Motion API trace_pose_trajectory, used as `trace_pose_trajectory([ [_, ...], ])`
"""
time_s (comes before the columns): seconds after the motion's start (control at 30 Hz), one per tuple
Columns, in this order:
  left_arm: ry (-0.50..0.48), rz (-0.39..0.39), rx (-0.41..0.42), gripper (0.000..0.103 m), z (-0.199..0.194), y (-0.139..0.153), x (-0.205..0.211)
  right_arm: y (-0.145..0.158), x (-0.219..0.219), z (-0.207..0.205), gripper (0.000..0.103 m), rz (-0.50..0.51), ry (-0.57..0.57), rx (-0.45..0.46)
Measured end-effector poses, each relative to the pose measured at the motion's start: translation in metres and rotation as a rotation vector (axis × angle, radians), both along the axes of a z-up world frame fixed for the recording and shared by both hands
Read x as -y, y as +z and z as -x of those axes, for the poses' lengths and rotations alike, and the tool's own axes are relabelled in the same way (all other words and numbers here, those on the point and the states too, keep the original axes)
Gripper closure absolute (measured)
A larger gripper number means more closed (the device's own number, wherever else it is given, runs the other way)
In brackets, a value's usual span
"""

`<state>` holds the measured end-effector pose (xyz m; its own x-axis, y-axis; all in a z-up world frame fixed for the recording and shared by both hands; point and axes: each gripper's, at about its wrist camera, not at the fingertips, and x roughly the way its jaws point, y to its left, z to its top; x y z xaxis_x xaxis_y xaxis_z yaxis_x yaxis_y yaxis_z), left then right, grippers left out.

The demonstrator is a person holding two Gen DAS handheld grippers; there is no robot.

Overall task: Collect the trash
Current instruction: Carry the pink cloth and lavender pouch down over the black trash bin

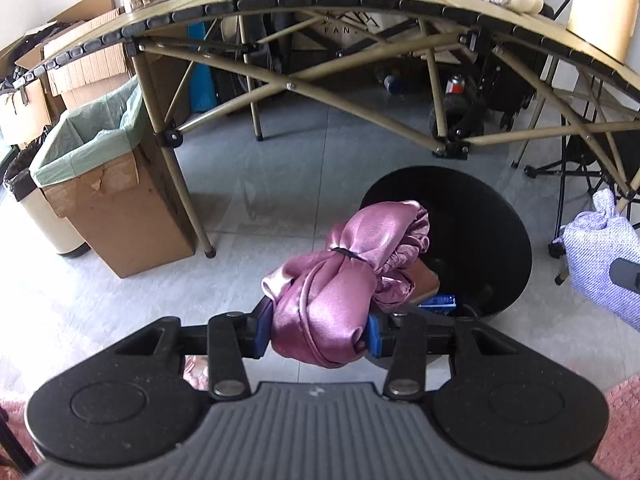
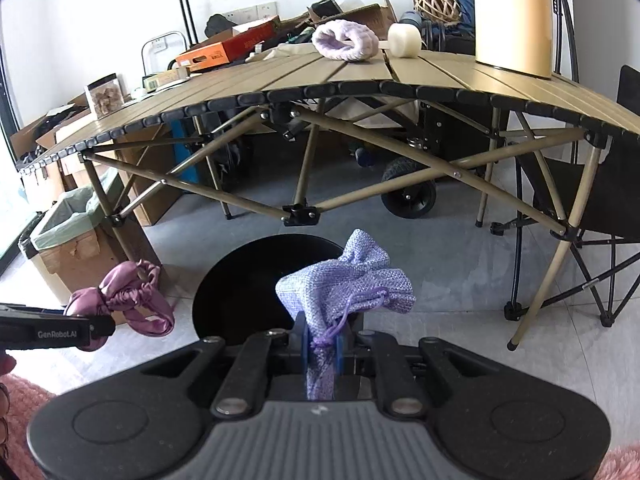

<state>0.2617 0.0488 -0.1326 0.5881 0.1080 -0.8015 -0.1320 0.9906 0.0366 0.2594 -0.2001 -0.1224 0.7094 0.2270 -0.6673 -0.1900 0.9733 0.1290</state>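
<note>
My left gripper [image 1: 316, 332] is shut on a bundle of pink satin cloth [image 1: 340, 280] tied with a black band. It holds the bundle in the air next to the near rim of a round black bin [image 1: 472, 216] on the floor. The pink bundle also shows in the right wrist view [image 2: 124, 304], left of the bin [image 2: 240, 280]. My right gripper [image 2: 323, 350] is shut on a lilac woven drawstring pouch [image 2: 348, 284], held over the bin's near edge. The pouch shows at the right edge of the left wrist view [image 1: 600, 248].
A tan folding table [image 2: 360, 76] stands behind the bin, carrying a fluffy lilac ring [image 2: 344, 42], a cream jug [image 2: 514, 16], boxes and a jar. A cardboard box lined with a green bag [image 1: 104, 184] and a small cream bin [image 1: 40, 208] stand left. A folding chair [image 2: 592, 216] is right.
</note>
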Motion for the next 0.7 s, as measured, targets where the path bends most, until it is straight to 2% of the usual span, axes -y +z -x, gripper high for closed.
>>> trace_pose_trajectory([
  [0.37, -0.021, -0.014, -0.065, 0.059, -0.014, 0.0, 0.007, -0.005, 0.007, -0.013, 0.092, -0.008, -0.046, -0.023],
  [0.7, -0.082, -0.02, -0.138, 0.059, -0.04, -0.003, 0.033, -0.012, 0.018, -0.029, 0.092, -0.028, -0.09, -0.05],
])
